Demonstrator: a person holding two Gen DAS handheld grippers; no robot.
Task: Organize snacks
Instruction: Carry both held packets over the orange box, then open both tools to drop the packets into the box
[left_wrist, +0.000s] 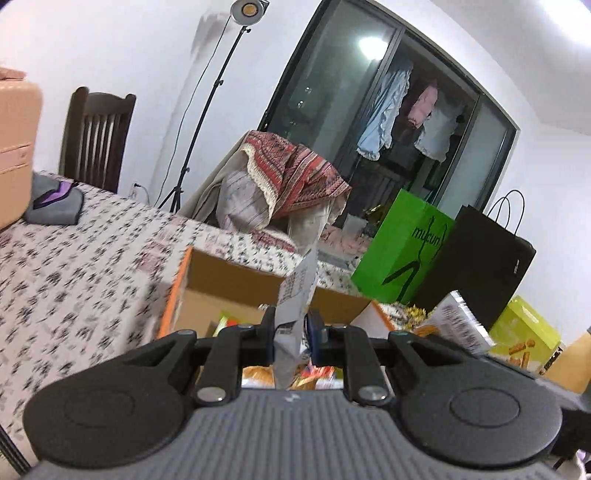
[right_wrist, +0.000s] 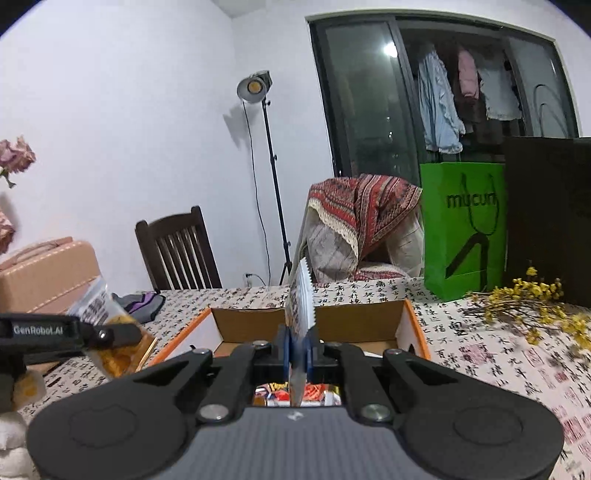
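Note:
My left gripper is shut on a silver-white snack packet that stands edge-on between the jaws, held over an open cardboard box with orange edges; colourful snacks lie inside the box below. My right gripper is shut on another thin snack packet with a serrated edge, above the same box. In the right wrist view the left gripper shows at the left, holding a packet with yellow contents.
The table has a calligraphy-print cloth. A green paper bag and black bag stand at the back right, dried yellow flowers beside them. A pink case, chair and snack boxes surround.

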